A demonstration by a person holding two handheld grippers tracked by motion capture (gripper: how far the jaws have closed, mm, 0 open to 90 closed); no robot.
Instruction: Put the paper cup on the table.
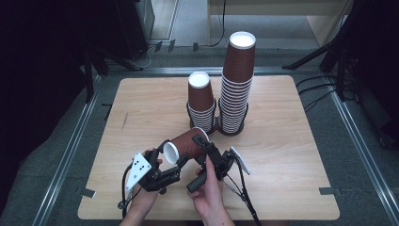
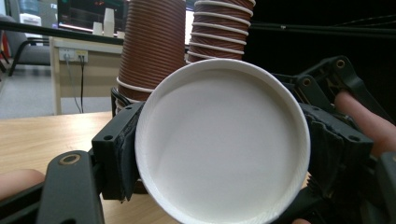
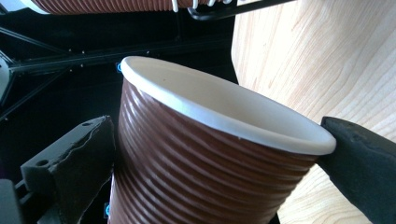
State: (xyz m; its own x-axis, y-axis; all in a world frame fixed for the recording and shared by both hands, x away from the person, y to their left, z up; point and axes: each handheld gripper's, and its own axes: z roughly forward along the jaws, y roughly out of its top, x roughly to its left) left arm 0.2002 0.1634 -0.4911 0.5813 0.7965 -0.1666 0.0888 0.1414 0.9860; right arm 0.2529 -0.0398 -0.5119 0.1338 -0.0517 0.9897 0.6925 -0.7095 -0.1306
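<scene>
Hands low at the near table edge, left gripper (image 1: 170,160) clamped on the white base end of a ribbed brown paper cup (image 1: 188,143), right gripper (image 1: 203,143) clamped just under its rim, cup lying sideways above the wooden table (image 1: 291,160). Beyond, short cup stack (image 1: 201,99) and tall cup stack (image 1: 236,82), side by side in a black holder (image 1: 217,127).

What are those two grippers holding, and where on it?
One brown paper cup: left gripper at its white base, right gripper near its rim.
</scene>
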